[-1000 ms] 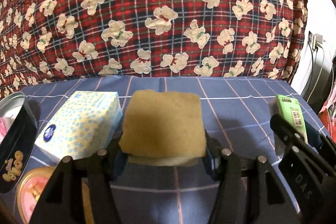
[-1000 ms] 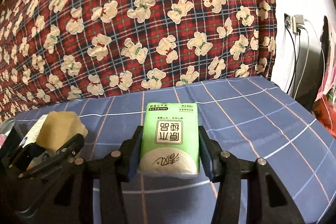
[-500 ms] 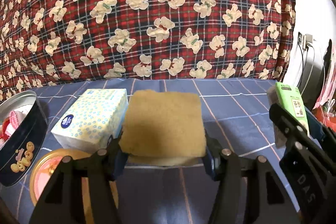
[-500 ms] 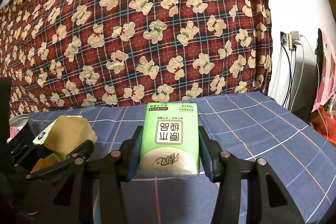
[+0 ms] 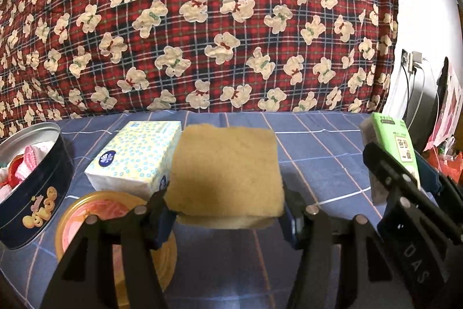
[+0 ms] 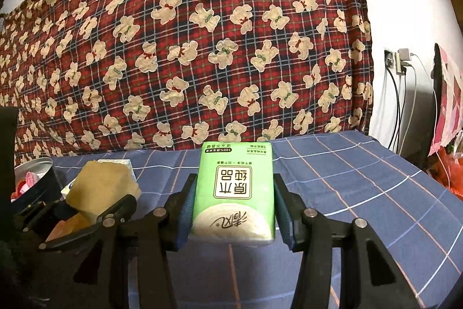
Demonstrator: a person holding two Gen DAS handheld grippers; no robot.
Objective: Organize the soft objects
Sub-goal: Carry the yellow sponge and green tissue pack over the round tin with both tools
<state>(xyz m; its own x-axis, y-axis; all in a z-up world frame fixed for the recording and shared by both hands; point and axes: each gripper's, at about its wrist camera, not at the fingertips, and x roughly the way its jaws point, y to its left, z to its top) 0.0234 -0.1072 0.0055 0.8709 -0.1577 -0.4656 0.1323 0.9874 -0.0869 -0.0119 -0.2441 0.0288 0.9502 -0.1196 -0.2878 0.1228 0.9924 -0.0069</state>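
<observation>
My left gripper (image 5: 228,213) is shut on a tan sponge (image 5: 225,173) and holds it above the blue checked cloth. My right gripper (image 6: 233,210) is shut on a green tissue pack (image 6: 234,190), also held above the cloth. The right gripper with the green pack (image 5: 396,141) shows at the right of the left wrist view. The left gripper with the sponge (image 6: 101,184) shows at the left of the right wrist view. A white tissue box with blue dots (image 5: 136,155) lies just left of the sponge.
A dark round tin (image 5: 37,193) holding pink cloth stands at the left, its orange lid (image 5: 86,210) lying beside it. A red bear-print quilt (image 5: 202,19) rises behind the blue cloth (image 6: 361,193). Cables and a wall socket (image 6: 402,62) are at the right.
Both grippers have risen and drawn back a little with their loads. More of the tin, the lid and the wall now shows.
</observation>
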